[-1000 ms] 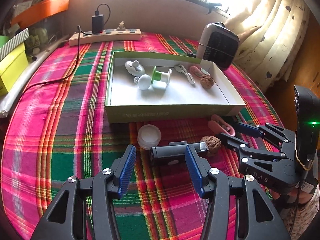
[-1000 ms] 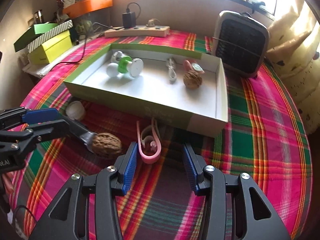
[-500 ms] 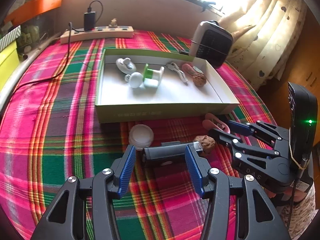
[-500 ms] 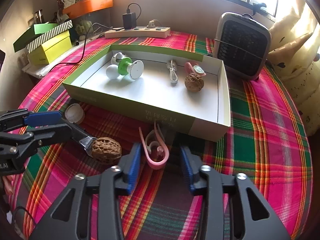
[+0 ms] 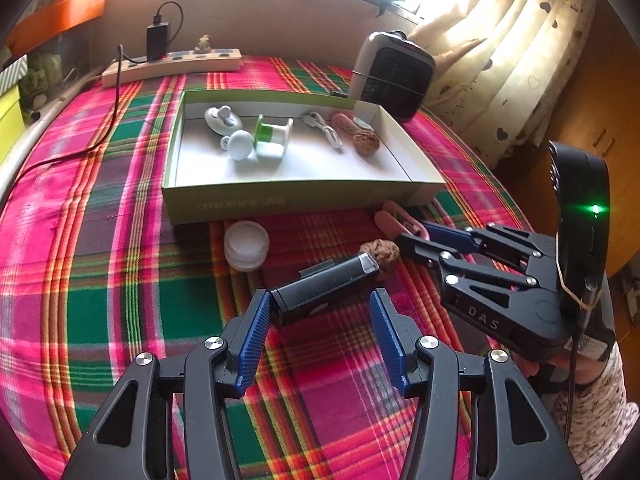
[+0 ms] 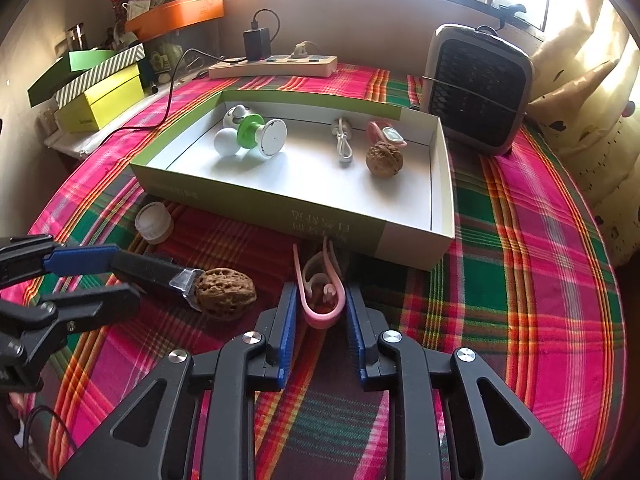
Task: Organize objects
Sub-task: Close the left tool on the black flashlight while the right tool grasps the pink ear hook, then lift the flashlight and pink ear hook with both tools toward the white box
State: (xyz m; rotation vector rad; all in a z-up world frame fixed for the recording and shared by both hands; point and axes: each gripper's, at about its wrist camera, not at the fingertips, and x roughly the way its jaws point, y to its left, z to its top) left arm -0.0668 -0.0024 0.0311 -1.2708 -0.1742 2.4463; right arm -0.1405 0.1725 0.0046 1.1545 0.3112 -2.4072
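A green-edged white box (image 5: 300, 196) (image 6: 280, 208) holds a white knob, a green spool (image 6: 256, 134), a white cable, a pink item and a walnut (image 6: 384, 159). In front of it on the plaid cloth lie a black lighter (image 5: 324, 280) (image 6: 156, 270), a loose walnut (image 5: 380, 250) (image 6: 226, 292), a white jar lid (image 5: 246, 242) (image 6: 152, 222) and a pink clip (image 6: 320, 288) (image 5: 394, 216). My left gripper (image 5: 320, 332) is open, its left pad at the lighter's near end. My right gripper (image 6: 320, 320) has narrowed around the pink clip, its pads at the clip's sides.
A small heater (image 6: 478, 88) stands behind the box on the right. A power strip (image 6: 276, 66) with a charger lies at the back. Yellow and green boxes (image 6: 100, 92) are stacked at the left. A curtain (image 5: 520, 40) hangs at the right.
My right gripper has moved forward and narrowed its jaws around the pink clip. My left gripper has shifted so the lighter now lies slanted between its open jaws.
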